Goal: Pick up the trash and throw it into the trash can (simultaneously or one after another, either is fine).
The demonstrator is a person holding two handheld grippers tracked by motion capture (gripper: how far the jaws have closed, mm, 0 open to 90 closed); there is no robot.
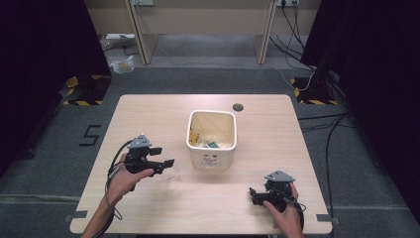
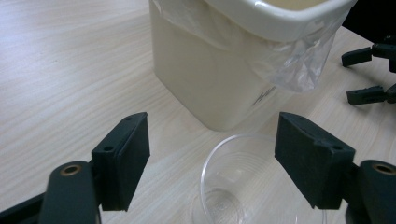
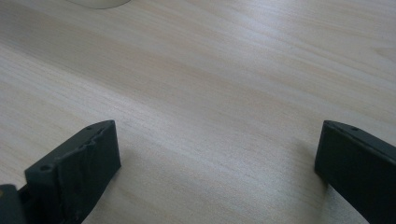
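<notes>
Listing from my near edge outward

Item: right gripper [image 1: 253, 194], held low at the near right of the table [image 1: 148, 109]. My right gripper view has both black jaws spread wide over bare wood with nothing between them. I judge it parked, out of the way of the other hand

Item: left gripper [image 1: 168, 166], near left, pointing toward the middle of the table. Jaws wide, either side of a clear plastic cup [image 2: 233, 186]; the pads [image 2: 123, 158] stand apart from its wall and nothing is gripped yet. I read the wide spread as set to take in the cup's full width

Item: the cup, lying on its side on the wood, mouth toward the left gripper, just in front of the bin. In the high view it is only a faint glint [image 1: 174, 179] beside the jaw tips; the left gripper view gives its rim and ribbed base plainly

Item: cream bin [image 1: 212, 153], mid-table, with a clear liner [image 2: 299, 65] folded over its rim. The high view looks down into it and shows a few scraps, yellow and green, at the bottom; the left gripper view gives its outer wall instead, with the right gripper's tips beyond it

Item: dark round port [image 1: 238, 107] in the far tabletop, well apart from all the rest
</notes>
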